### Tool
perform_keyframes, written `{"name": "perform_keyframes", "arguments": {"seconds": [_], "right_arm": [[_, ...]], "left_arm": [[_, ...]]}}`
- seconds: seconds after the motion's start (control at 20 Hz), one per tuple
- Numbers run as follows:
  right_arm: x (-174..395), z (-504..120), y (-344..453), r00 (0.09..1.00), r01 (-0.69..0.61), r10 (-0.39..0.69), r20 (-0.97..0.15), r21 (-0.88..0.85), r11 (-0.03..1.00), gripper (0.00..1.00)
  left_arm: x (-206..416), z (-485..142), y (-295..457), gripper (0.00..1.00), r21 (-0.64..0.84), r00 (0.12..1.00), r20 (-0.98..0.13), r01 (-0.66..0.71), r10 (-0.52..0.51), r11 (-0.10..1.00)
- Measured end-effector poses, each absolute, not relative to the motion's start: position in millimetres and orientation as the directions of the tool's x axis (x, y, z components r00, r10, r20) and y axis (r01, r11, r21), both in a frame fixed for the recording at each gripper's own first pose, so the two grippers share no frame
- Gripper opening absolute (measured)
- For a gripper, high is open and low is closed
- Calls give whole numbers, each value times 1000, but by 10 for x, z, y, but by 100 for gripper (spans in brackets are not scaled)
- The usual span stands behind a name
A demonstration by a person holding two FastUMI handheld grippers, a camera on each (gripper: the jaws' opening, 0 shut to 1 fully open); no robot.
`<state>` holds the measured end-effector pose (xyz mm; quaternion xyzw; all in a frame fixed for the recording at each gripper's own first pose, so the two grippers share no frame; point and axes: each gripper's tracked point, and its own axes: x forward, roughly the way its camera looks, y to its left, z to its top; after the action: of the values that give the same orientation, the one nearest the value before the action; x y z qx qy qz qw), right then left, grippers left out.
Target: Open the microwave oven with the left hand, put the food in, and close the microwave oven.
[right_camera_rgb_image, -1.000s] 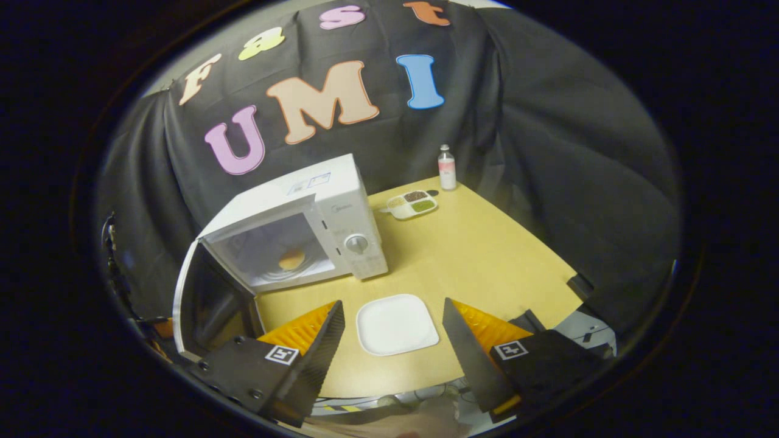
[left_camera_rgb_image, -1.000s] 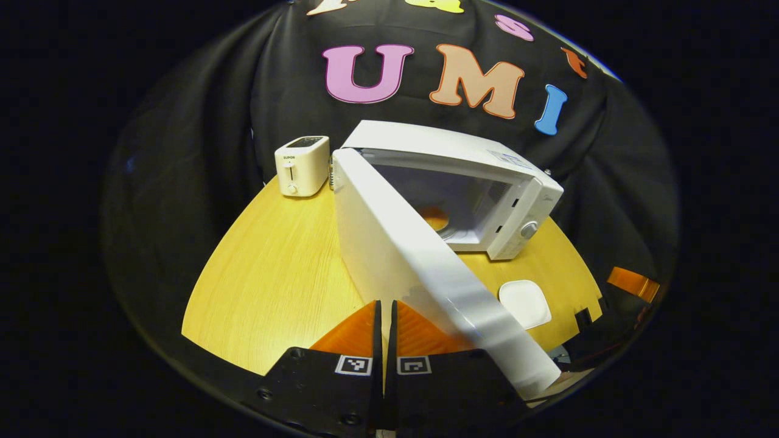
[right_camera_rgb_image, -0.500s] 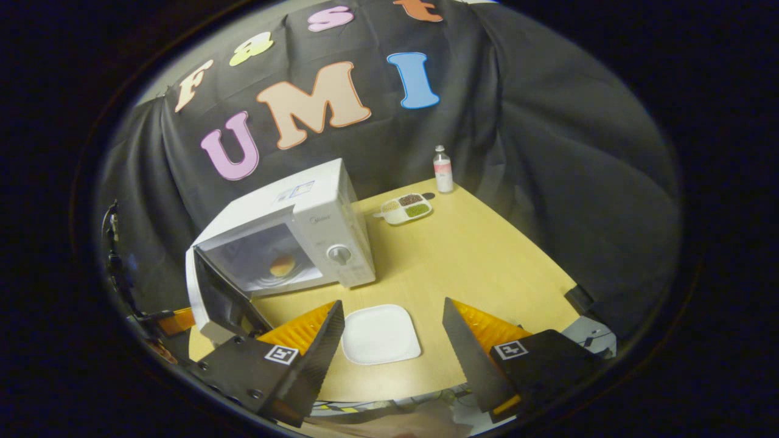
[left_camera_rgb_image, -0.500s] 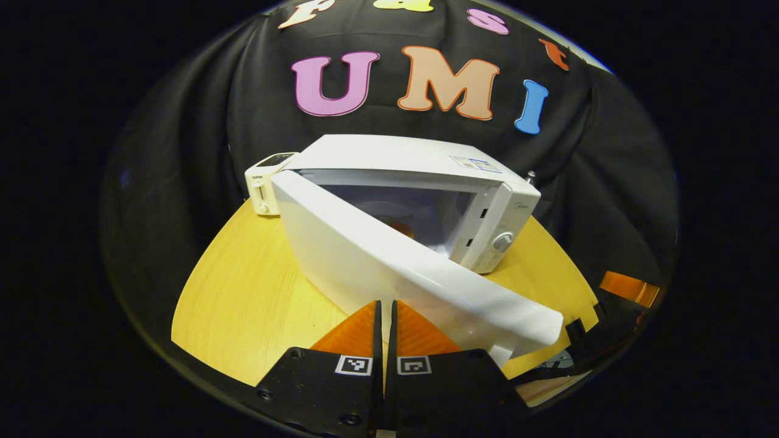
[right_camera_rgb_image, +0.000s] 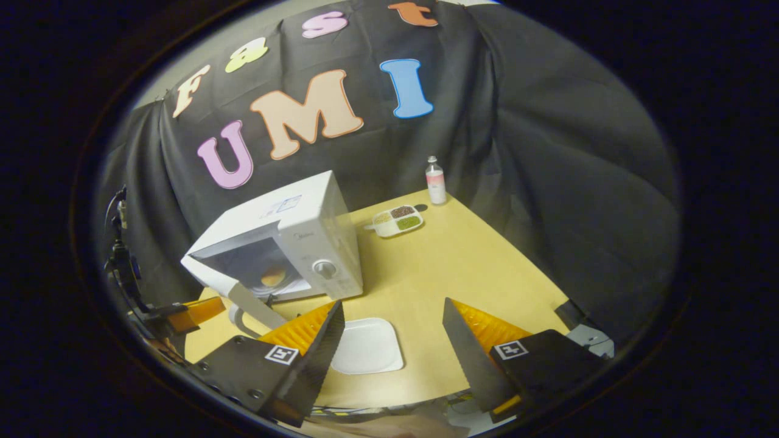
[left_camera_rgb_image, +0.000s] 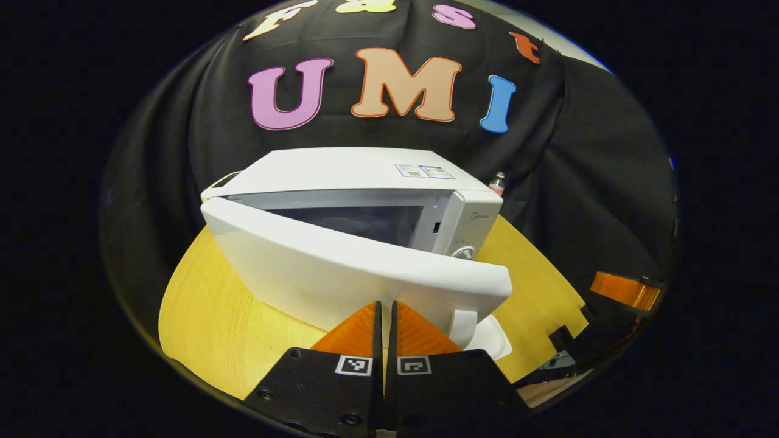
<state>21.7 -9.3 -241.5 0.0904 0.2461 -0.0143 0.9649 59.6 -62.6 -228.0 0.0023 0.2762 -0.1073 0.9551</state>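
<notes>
My left gripper (left_camera_rgb_image: 384,316): fingers together, empty, tips at microwave door (left_camera_rgb_image: 341,274), door ajar. My right gripper (right_camera_rgb_image: 392,331): wide apart, empty, white plate (right_camera_rgb_image: 368,345) between.

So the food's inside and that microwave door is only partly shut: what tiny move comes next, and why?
Probably push the microwave door the rest of the way shut with the left gripper. Its closed fingers sit right against the door's outer face, the door hangs ajar with a gap at the latch side, and the food already rests inside. The right gripper hovers open over the white plate, empty.
</notes>
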Motion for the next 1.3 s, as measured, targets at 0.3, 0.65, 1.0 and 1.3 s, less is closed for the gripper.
{"name": "perform_keyframes", "arguments": {"seconds": [0.3,0.65,1.0,1.3], "right_arm": [[141,-2344,-259,893,79,1,-450,159,984,92],[66,-2276,-386,908,64,11,-419,165,984,100],[74,-2275,-577,909,70,-7,-416,137,988,92],[108,-2305,-733,905,84,-16,-424,142,986,92]], "left_arm": [[839,-2257,-795,1,-45,831,-512,227,-218,973],[1158,-2233,-872,0,-56,854,-485,185,-189,981],[1495,-2218,-1003,1,-71,872,-462,143,-160,987],[1578,-2219,-1097,1,-119,876,-453,123,-164,985]]}}
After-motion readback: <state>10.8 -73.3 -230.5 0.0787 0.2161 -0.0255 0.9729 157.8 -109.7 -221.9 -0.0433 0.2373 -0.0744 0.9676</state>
